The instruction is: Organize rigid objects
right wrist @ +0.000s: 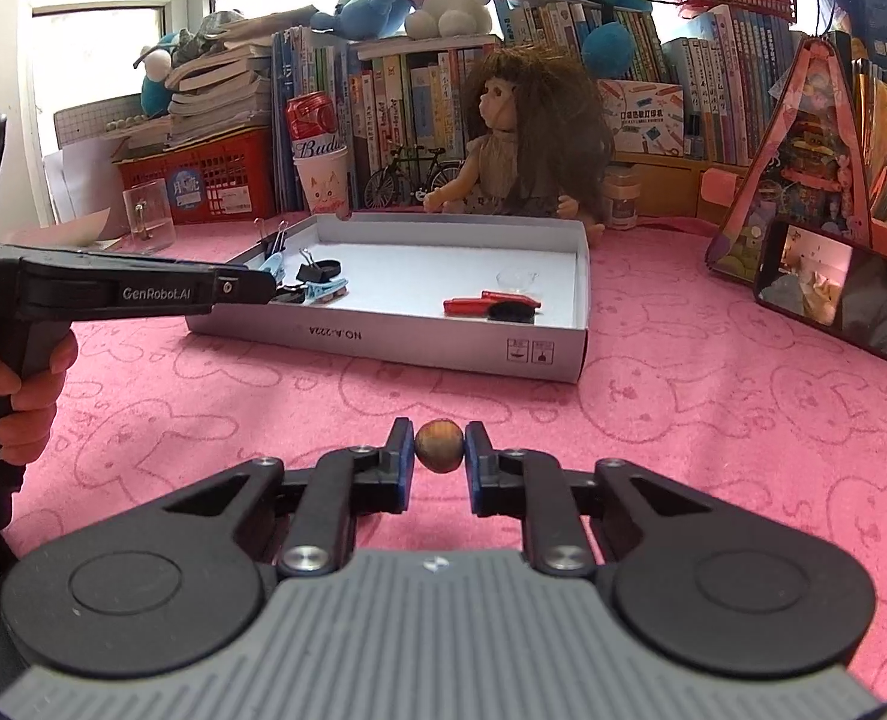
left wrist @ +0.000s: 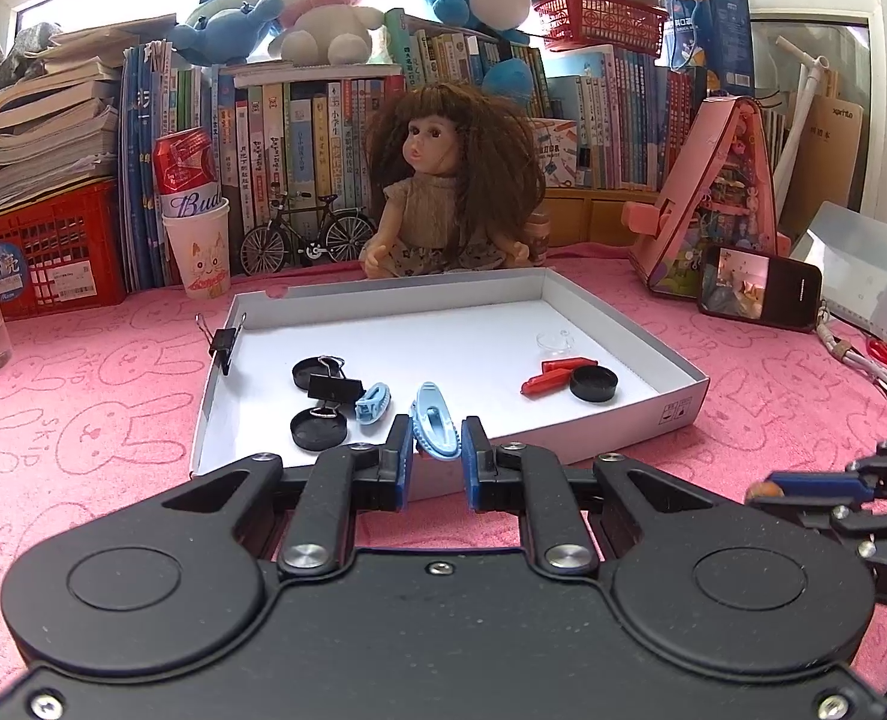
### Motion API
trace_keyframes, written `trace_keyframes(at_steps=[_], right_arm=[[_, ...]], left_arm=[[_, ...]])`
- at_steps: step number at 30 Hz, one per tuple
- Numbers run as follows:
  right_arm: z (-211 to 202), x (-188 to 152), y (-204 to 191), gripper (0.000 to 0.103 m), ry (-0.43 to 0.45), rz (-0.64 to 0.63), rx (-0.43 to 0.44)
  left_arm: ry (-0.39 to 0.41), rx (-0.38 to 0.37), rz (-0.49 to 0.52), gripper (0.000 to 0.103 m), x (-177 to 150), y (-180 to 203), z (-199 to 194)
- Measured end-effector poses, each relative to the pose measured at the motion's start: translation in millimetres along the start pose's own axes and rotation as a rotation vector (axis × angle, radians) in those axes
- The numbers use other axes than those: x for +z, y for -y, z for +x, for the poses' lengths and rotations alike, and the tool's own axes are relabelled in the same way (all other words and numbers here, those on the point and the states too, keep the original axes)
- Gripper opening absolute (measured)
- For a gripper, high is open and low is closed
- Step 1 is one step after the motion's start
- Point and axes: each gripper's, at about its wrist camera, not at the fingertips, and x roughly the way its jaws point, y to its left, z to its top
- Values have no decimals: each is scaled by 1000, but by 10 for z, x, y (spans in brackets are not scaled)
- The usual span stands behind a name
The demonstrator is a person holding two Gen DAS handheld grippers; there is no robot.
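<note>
Rigid objects lie scattered in a shallow white box (left wrist: 677,387) on the pink bunny-print cloth (left wrist: 83,420). Inside, toward its left side, sit two black caps (left wrist: 318,429), a black binder clip (left wrist: 335,387) and a small blue clip (left wrist: 373,402); another binder clip (left wrist: 222,341) grips the box's left wall. Toward the right lie red clips (left wrist: 554,377), a third black cap (left wrist: 593,384) and a clear suction cup (left wrist: 557,341). The left gripper (left wrist: 437,450) hangs over the box's near edge, its fingers pinching a larger blue clip (left wrist: 436,427) upright. The right gripper (right wrist: 438,450) is over the cloth, near the box but outside it, fingers clamped on a small brown wooden ball (right wrist: 438,446). A doll (left wrist: 449,192) sits behind the box
</note>
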Motion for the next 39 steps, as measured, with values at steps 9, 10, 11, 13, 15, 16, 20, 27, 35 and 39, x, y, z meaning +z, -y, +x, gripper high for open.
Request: trace_keyframes(at_steps=[9,10,11,13,15,16,20,27,35,39], right_arm=[[291,279,77,22,38,35,-28],[322,302,77,22,42,36,-30],[356,326,74,22,45,36,-33],[415,367,65,22,52,31,-42],[472,406,56,22,55,26,-46],[498,423,53,22,57,24,-49],[618,493,61,22,58,32,-56],[843,588,75,22,45,51,-60],[1042,616,63,22,15,50,-56],[1146,634,67,22,-2,53,-65]], left_arm=[[12,5,-24,16,92,-19,91],[12,4,-26,16,100,-19,104],[14,5,-28,16,106,-17,120],[15,8,-29,16,130,-13,160],[11,9,-36,16,152,-20,209],[8,9,-41,16,162,-24,234],[-4,17,-53,16,191,-35,348],[-24,39,-72,16,253,-47,562],[-60,54,-94,16,262,-87,760],[-77,61,-105,16,253,-115,840]])
